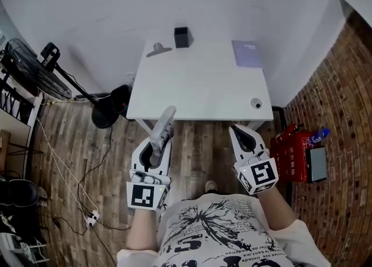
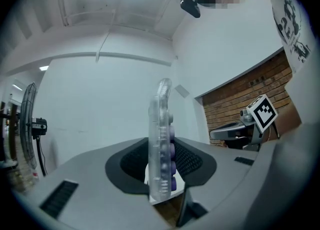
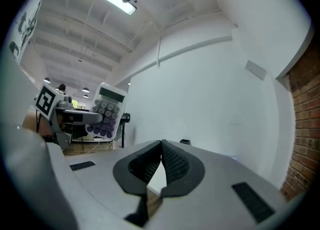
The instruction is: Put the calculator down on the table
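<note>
A translucent calculator with purple keys (image 1: 163, 125) stands on edge between the jaws of my left gripper (image 1: 158, 142), which is shut on its lower end. Its upper end just overlaps the near edge of the white table (image 1: 197, 91) in the head view. The left gripper view shows the calculator (image 2: 162, 144) edge-on, upright between the dark pads. My right gripper (image 1: 240, 131) is held level just short of the table's near right part, jaws closed tip to tip with nothing in them. From the right gripper view (image 3: 161, 148), the calculator's key face (image 3: 104, 113) shows at the left.
On the table are a black pen cup (image 1: 181, 36), a grey clip-like item (image 1: 158, 49), a purple notebook (image 1: 246, 53) and a small round object (image 1: 256, 103). A fan (image 1: 32, 71) and its black base (image 1: 110, 109) stand left; a red box (image 1: 295, 155) sits right by the brick wall.
</note>
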